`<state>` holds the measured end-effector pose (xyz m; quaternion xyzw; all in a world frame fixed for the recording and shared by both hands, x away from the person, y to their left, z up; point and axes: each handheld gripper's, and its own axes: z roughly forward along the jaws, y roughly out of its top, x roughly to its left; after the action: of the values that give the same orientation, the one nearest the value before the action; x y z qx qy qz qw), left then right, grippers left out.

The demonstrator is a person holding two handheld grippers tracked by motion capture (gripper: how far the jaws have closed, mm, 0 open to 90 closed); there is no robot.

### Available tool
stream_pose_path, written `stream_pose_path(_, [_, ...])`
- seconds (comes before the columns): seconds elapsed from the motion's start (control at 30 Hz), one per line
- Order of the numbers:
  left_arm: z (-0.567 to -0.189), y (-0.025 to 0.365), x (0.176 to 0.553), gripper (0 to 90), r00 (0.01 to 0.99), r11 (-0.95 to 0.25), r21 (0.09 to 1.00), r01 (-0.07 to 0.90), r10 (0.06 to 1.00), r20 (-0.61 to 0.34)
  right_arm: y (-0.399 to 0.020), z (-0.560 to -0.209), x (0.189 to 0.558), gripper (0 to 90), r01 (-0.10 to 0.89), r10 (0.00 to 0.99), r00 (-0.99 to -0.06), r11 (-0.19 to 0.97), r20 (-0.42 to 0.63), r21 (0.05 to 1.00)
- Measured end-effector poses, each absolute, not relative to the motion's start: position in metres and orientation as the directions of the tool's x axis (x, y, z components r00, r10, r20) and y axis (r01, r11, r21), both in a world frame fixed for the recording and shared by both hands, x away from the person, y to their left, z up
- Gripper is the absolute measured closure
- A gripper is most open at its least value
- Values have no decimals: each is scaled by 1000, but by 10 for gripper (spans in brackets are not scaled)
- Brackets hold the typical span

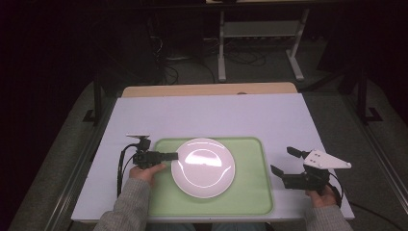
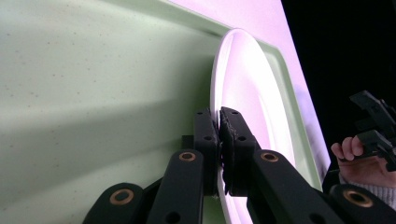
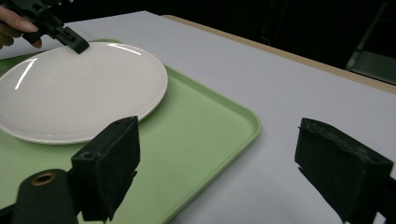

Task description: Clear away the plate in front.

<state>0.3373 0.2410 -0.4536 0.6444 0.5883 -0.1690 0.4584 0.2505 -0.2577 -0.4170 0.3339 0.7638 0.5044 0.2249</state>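
white and glossy, a round plate (image 1: 203, 167) lies on a pale green tray (image 1: 252, 192) that sits on the near half of a table (image 1: 211, 113) covered in a light lilac sheet; the plate sits left of the tray's middle, its left rim close to the tray's left edge

the left gripper (image 1: 174, 156) reaches in from the left, lying flat over the tray's edge, held by the left hand (image 1: 144, 172). in the left gripper view its two black jaws are pressed together on the plate's (image 2: 252, 93) near rim, one above and one below, with the green tray (image 2: 93, 93) beneath

the right gripper (image 1: 284, 161) is held by the right hand (image 1: 321, 196) over the bare sheet just right of the tray, apart from both tray and plate. in the right gripper view its jaws stand wide apart with nothing between them, the tray's (image 3: 205, 126) corner and the table (image 3: 280, 84) beyond
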Motion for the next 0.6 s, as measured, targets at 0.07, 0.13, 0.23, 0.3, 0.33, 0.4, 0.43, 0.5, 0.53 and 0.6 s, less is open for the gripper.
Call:
stream_pose_path(0.07, [-453, 240, 336, 850, 252, 110, 395, 912, 611, -751, -258, -417, 251, 133, 284, 738, -675, 269, -7, 920])
stream_pose_path(0.13, [-453, 240, 336, 846, 261, 97, 403, 910, 621, -739, -258, -417, 251, 133, 286, 737, -675, 268, -5, 920])
stream_pose_path(0.23, [-452, 240, 335, 842, 264, 92, 407, 909, 629, -731, -258, -417, 251, 133, 285, 738, -675, 269, -7, 920])
stream_pose_path(0.3, [-453, 240, 334, 839, 262, 92, 407, 909, 632, -729, -258, -417, 250, 133, 286, 738, -675, 269, -6, 920])
stream_pose_path(0.33, [-453, 240, 334, 838, 266, 85, 409, 909, 638, -723, -258, -417, 251, 133, 285, 738, -675, 269, -6, 920])
stream_pose_path(0.4, [-454, 240, 333, 833, 272, 74, 414, 907, 649, -711, -258, -417, 251, 133, 285, 737, -676, 269, -6, 920])
stream_pose_path(0.43, [-454, 240, 333, 830, 271, 72, 414, 907, 653, -707, -258, -417, 250, 133, 286, 737, -676, 269, -6, 920])
stream_pose_path(0.5, [-455, 239, 332, 825, 267, 69, 410, 909, 661, -701, -258, -417, 250, 133, 286, 738, -675, 269, -6, 920])
stream_pose_path(0.53, [-456, 239, 332, 822, 264, 67, 408, 911, 665, -699, -258, -417, 251, 133, 285, 738, -675, 269, -6, 920])
stream_pose_path(0.6, [-456, 239, 332, 821, 263, 66, 407, 911, 668, -696, -258, -417, 251, 133, 286, 737, -675, 269, -6, 920])
